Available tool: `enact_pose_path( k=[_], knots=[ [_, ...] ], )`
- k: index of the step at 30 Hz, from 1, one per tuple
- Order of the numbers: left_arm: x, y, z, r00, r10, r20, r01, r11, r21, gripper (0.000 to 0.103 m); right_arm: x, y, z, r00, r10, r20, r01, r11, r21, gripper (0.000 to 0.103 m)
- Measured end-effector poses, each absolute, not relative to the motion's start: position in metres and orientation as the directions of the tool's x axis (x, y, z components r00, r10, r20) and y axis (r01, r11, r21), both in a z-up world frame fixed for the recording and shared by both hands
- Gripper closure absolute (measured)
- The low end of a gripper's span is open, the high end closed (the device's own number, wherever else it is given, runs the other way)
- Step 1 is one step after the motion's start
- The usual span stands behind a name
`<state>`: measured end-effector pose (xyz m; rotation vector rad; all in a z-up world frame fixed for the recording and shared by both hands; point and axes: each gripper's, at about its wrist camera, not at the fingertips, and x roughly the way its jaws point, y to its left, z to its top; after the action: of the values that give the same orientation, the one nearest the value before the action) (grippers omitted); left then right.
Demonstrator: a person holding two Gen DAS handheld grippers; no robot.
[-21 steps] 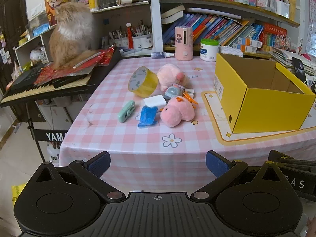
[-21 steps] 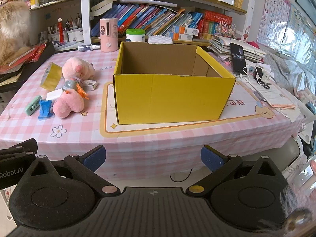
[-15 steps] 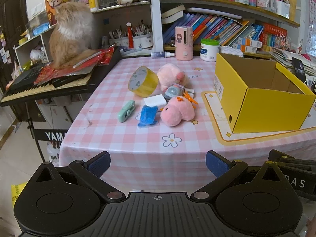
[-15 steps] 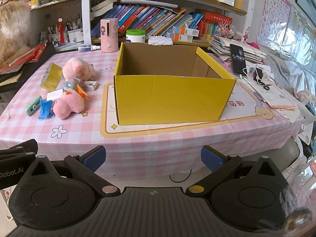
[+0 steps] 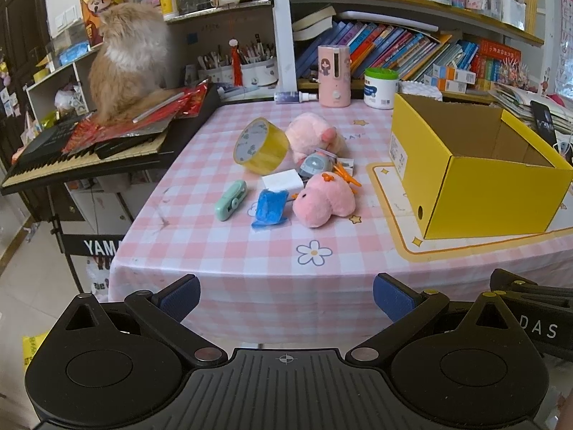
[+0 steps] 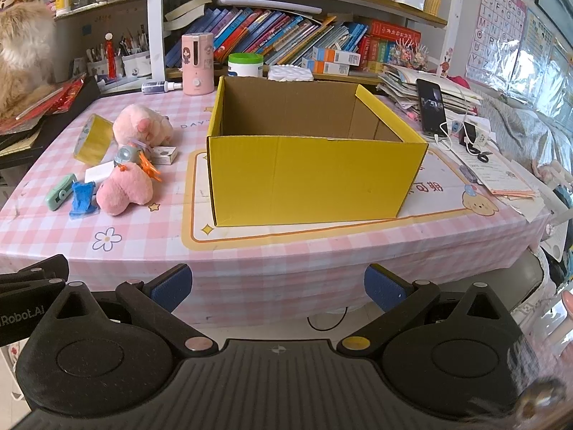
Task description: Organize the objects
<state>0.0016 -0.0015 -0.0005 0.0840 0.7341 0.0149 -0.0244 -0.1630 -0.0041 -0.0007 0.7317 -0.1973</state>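
A pink checked table point(image 6: 150, 240) bears a yellow box point(image 6: 308, 175), plush toys point(image 6: 125, 190) and tape roll point(image 5: 261, 147).

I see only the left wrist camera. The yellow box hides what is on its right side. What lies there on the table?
Observer: Loose papers lie to the right of the yellow box, apart from it.
Operator: Of the right claw I see only its side. Is it open?
Observer: Yes, the right claw is open with nothing between its fingers.
Operator: Does the mat under the box continue to the right?
Observer: Yes, the mat reaches past the box, and a bear drawing is printed at its near right corner.
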Motion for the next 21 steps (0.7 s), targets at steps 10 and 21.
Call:
enact_pose_path(
  k=[10,21],
  knots=[
    [0.0027,-0.0021,-0.0021,0.742,0.043,-0.669,0.017,0.996,0.083,0.0,-0.0252,-0.1629,-0.0063,0.726,-0.178,-0.664,0.179,0.982,-0.068,0.0],
    [0.0026,-0.0026,-0.001,0.741,0.039,-0.67,0.022,0.996,0.082,0.0,-0.0237,-0.1638,-0.0032,0.72,-0.182,-0.67,0.189,0.98,-0.063,0.0]
  ],
)
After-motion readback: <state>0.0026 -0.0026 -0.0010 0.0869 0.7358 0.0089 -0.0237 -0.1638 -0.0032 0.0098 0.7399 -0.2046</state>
